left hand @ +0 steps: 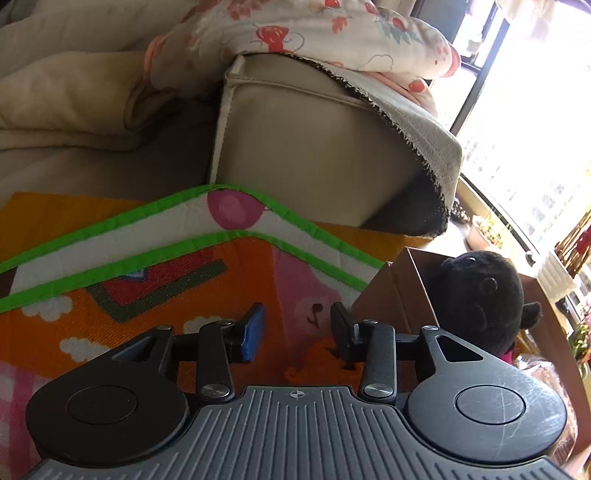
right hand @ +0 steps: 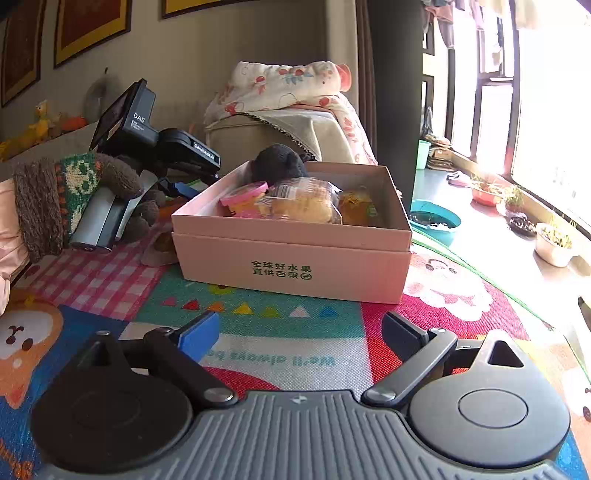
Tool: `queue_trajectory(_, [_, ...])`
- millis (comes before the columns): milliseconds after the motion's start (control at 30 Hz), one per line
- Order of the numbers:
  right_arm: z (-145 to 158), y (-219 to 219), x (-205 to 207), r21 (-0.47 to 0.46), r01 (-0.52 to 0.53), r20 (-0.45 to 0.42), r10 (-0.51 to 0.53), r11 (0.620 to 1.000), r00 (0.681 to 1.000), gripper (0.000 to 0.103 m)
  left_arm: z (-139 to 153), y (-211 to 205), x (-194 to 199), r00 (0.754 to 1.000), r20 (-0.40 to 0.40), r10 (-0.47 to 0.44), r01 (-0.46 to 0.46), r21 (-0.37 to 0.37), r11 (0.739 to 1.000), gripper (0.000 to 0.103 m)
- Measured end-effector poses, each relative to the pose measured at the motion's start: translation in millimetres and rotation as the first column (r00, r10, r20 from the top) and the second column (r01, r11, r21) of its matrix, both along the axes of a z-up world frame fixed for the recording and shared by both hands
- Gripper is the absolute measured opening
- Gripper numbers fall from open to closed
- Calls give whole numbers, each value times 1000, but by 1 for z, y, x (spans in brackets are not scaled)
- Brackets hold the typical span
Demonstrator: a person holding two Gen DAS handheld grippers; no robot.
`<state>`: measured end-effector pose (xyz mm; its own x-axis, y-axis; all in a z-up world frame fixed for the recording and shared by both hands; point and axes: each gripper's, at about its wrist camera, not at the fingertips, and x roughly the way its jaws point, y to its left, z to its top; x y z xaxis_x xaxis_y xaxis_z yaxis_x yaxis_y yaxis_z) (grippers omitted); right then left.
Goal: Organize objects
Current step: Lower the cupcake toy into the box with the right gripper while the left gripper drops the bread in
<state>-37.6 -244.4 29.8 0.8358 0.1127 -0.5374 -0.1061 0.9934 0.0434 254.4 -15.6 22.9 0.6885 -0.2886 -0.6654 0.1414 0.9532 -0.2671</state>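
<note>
The pink box [right hand: 291, 258] sat on the play mat [right hand: 295, 354], holding a black plush toy [right hand: 279, 162], wrapped bread [right hand: 303, 203] and a pink cup [right hand: 245, 195]. The right claw [right hand: 299, 332] gaped wide and empty before it. The left claw [left hand: 297, 330], narrower and empty, hung over the mat beside the box's corner.

box [right hand: 295, 258]: matt pink cardboard, smooth, printed lettering on the near wall. black plush toy [right hand: 279, 164] in its far corner: fuzzy cloth. bun wrapper [right hand: 303, 201]: clear glossy plastic. play mat [right hand: 280, 343]: woven-look printed surface, matt; green stitched cloth edging at the far side. sofa arm [left hand: 306, 147]: smooth beige leather-like cover, fringed grey cloth on top. floral quilt [left hand: 314, 26]: soft cotton. right gripper [right hand: 301, 332]: matt black plastic, ribbed grey housing, metal pivot screws. sleeve [right hand: 55, 199]: coarse knit wool.
</note>
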Motion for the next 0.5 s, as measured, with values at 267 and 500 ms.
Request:
queue_trajectory(267, [-8,-18,17,104,55,-81,-46,993,996,100,2,0,-39,989,37,-141,137,91,986,39])
queue_trajectory(500, [-7,-13,15,76,52,-68,-47,996,997,103,0,27,-108,981,29,-194,191,80,978,24])
